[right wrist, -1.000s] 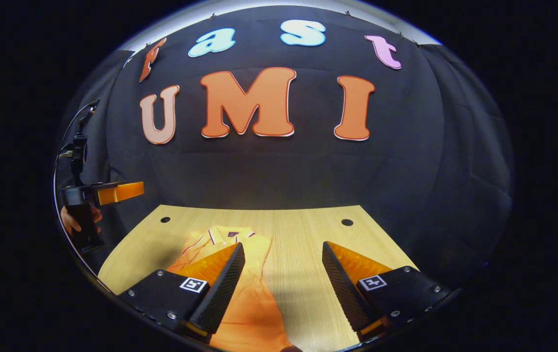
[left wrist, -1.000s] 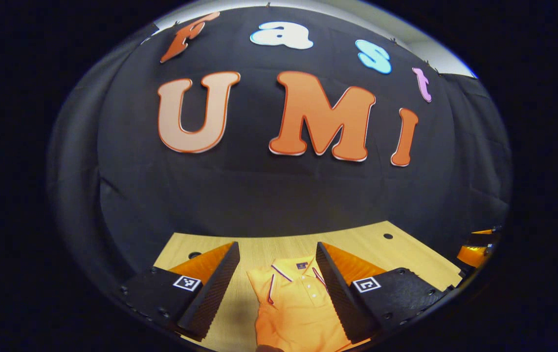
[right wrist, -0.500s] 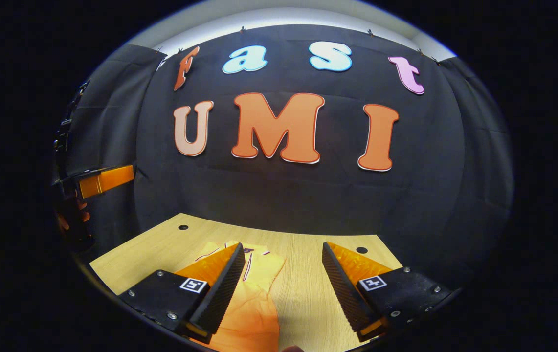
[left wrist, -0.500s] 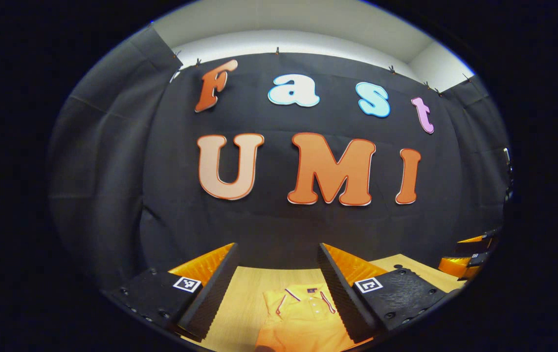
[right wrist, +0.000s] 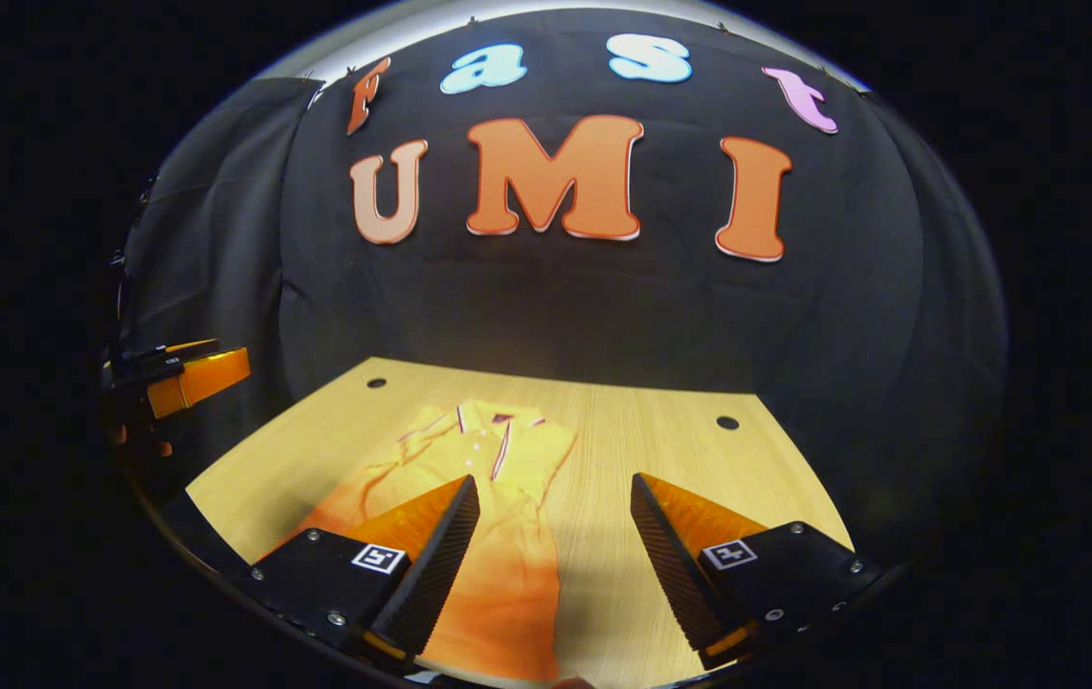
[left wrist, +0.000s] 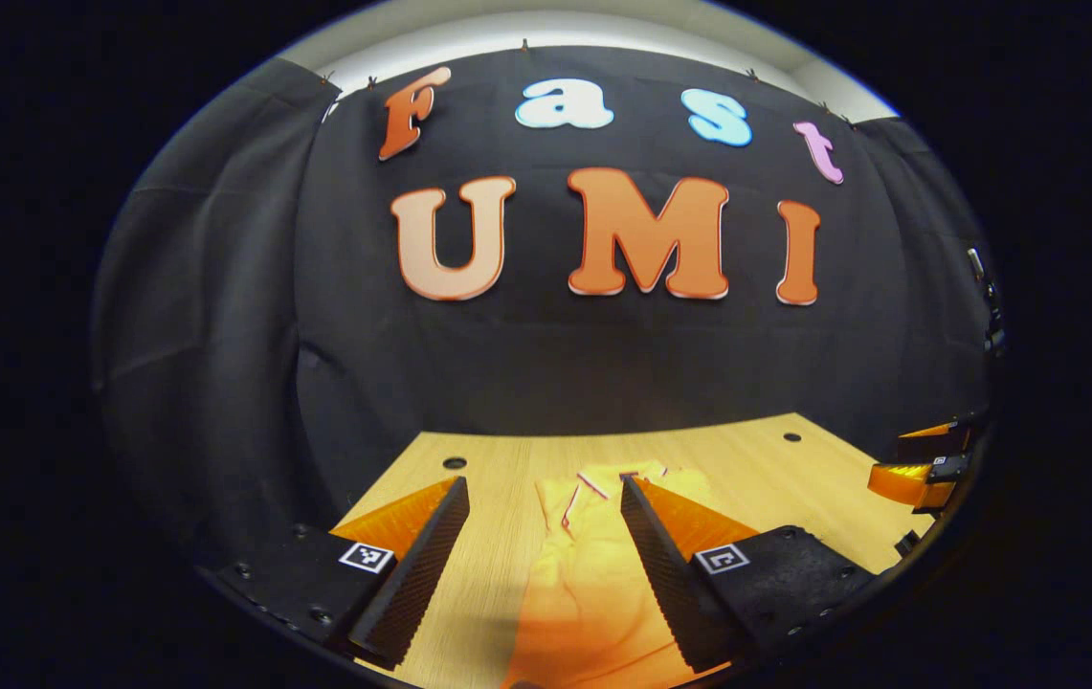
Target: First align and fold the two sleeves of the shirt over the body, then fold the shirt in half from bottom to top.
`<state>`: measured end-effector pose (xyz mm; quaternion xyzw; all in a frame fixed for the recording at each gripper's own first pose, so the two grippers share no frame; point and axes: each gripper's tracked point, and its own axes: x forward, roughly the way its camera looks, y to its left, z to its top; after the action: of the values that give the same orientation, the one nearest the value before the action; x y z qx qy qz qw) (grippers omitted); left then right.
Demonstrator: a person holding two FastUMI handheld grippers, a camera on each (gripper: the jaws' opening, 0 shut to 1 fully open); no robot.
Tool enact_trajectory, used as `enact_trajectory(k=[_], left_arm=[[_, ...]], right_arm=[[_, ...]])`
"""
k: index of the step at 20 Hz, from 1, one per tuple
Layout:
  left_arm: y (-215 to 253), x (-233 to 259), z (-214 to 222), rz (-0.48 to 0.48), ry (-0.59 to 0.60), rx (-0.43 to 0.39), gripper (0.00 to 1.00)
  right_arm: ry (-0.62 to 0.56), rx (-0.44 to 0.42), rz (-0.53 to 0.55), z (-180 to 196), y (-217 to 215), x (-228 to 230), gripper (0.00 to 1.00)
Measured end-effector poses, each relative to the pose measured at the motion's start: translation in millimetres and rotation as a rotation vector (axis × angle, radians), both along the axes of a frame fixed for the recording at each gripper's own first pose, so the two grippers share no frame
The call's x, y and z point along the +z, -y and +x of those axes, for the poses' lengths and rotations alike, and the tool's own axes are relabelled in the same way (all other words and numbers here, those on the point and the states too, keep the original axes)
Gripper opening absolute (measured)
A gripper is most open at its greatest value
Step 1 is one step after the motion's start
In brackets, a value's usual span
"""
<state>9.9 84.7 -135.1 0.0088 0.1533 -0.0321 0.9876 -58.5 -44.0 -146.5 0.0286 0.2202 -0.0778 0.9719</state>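
No brand or legible writing can be made out on the shirt [left wrist: 593, 565]; a small dark tag is seen inside the collar in the right gripper view, too small to be read; square black-and-white marker patches are fixed on the finger mounts of both grippers, bearing patterns and no words.

In the left gripper view the left gripper [left wrist: 546, 565] is held above the wooden table [left wrist: 498, 478] with its jaws spread wide and nothing between them; the orange shirt is laid flat on the table below, its striped collar toward the far edge; the body of the shirt is seen through the gap between the fingers and is partly covered by the right-hand finger; no contact between finger and cloth can be confirmed. The right gripper [left wrist: 919, 469] is seen at the far right edge of this view, off the shirt.

In the right gripper view the right gripper [right wrist: 555, 565] is likewise held parted and empty; the shirt [right wrist: 498, 498] is seen lying toward the left-hand finger and partly behind it, with bare table [right wrist: 679, 459] under the right-hand finger; the collar is placed well ahead of the fingertips. The left gripper [right wrist: 187, 375] is seen at the left edge, beside the table, with a hand [right wrist: 139, 442] partly visible below it.
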Motion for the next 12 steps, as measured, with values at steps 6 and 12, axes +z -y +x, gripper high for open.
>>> enact_trajectory(k=[6, 12], left_arm=[[-2.2, -76.3, -28.2, 0.023, -0.222, -0.031, 0.98], [-7.9, -157.7, -73.9, 0.041, -0.486, -0.065, 0.99]], right_arm=[[-0.196, 0.03, 0.075, -38.0, -17.1, -69.9, 0.98], [-0.396, 0.048, 0.133, -72.4, -33.1, -138.4, 0.98]])
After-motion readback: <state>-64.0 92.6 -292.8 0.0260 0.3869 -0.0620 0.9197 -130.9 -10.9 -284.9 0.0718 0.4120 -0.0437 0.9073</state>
